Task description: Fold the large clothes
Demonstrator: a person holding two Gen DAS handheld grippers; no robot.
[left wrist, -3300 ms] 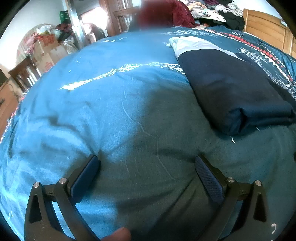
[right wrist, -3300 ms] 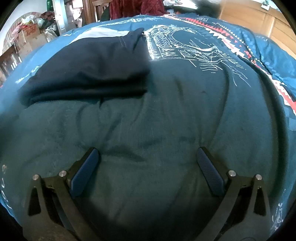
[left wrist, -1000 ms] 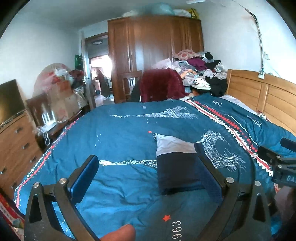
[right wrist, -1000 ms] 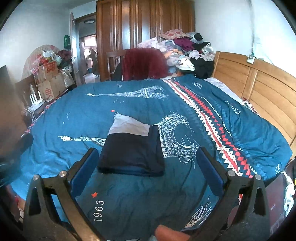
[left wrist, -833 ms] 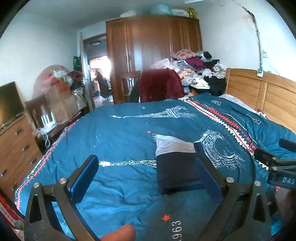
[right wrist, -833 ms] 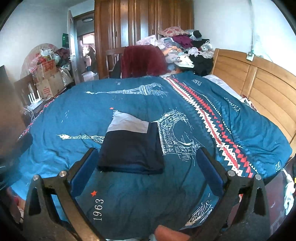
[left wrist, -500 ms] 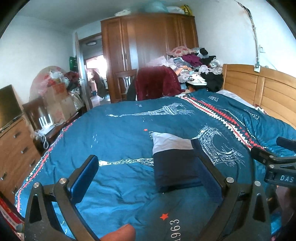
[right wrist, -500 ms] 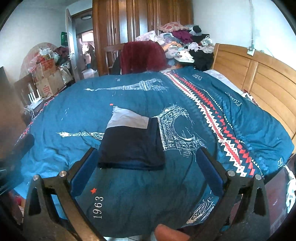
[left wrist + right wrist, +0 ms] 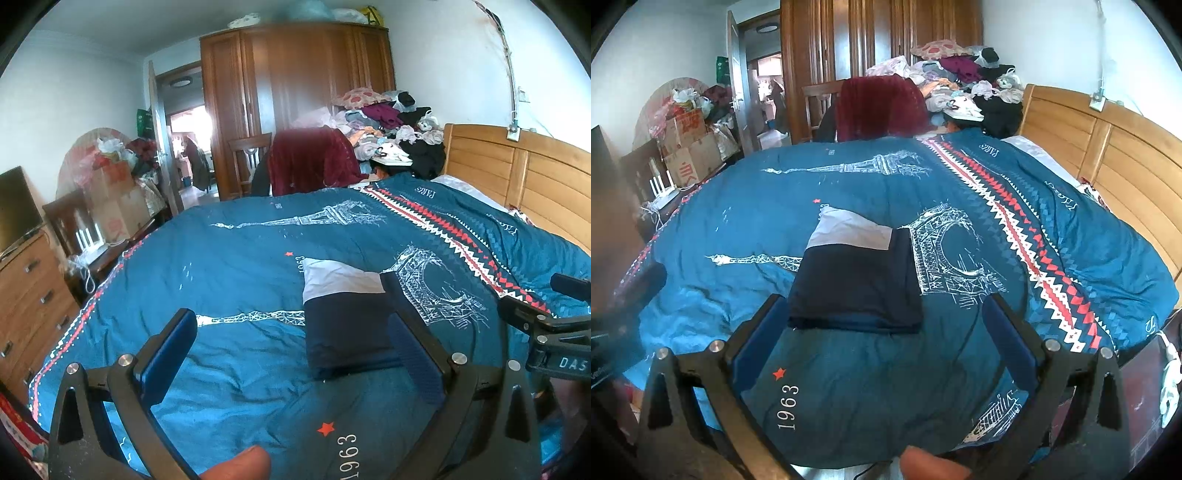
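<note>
1. The folded dark shirt (image 9: 857,280) lies flat on the blue blanket (image 9: 960,387), in the middle of the bed.
2. The left gripper (image 9: 291,354) is wide apart and holds nothing. Its finger at 3 o'clock hides the shirt's edge.
3. The right gripper (image 9: 882,332) is wide apart too, and empty.
4. A fingertip (image 9: 240,463) peeks in at 6 o'clock, mostly cut off.
5. The pile of clothes (image 9: 960,74) at 12 o'clock is too jumbled to make out.

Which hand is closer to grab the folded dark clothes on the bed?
Right, probably. The folded navy garment lies nearly centred ahead of the right gripper, whose jaws are open. For the left gripper, also open, it sits off to the right side.
</note>
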